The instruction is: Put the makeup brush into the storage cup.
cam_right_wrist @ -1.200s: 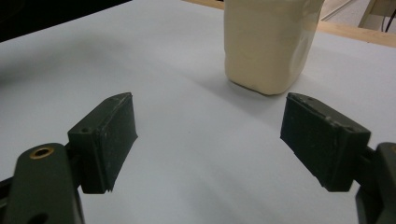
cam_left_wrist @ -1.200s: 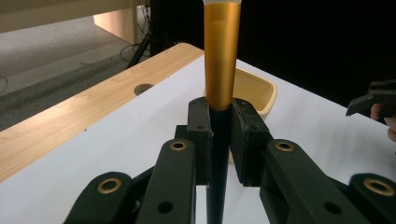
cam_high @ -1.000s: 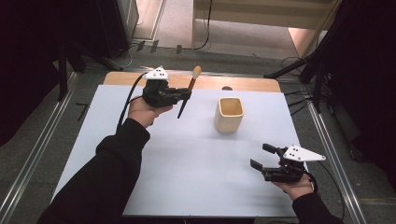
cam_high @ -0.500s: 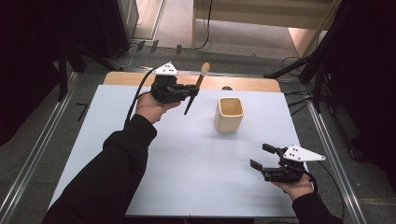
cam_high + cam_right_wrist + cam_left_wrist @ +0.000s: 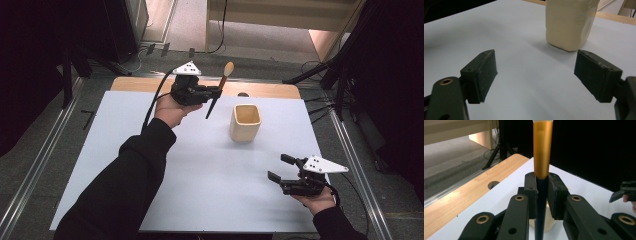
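the left gripper squeezes a makeup brush tight between its two black pads, right where the dark handle meets the gold band. the brush looks light, thin and stiff, maybe a bit slippery, so low on the handle is a good spot. it hangs tilted, up and to the left of the cream cup. the right gripper is wide apart with nothing in it, near the cup.

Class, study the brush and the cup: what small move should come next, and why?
Probably carry the brush sideways until it hangs above the cup. The left tongs grip its handle, dark tip down, beside the open-topped cup and not yet over it.
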`<state>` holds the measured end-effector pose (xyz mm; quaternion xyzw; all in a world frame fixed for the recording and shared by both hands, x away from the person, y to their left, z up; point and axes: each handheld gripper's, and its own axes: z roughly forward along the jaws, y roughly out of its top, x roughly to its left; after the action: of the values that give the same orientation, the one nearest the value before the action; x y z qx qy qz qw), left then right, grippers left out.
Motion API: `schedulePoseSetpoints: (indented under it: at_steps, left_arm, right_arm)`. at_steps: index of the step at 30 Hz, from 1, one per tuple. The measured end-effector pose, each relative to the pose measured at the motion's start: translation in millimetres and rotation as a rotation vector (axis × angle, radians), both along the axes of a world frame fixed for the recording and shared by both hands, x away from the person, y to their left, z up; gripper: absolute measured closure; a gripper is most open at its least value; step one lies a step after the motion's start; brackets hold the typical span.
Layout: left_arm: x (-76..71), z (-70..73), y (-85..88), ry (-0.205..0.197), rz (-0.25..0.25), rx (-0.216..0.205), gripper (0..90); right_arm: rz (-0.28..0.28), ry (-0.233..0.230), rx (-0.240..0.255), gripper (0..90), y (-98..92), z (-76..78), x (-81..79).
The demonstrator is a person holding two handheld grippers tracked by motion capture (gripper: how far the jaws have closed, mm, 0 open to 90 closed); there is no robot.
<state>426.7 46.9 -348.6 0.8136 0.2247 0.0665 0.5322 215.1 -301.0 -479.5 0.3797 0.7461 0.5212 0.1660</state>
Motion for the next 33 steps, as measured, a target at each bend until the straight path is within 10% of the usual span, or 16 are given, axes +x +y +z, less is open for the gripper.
schedulePoseSetpoints:
  at_steps: [33]
  left_arm:
    - [14.0,8.8,-67.6,-0.015,-0.046,-0.028,79.5]
  right_arm:
    - [0.013,0.002,0.004,18.8,1.0,0.1,0.1]
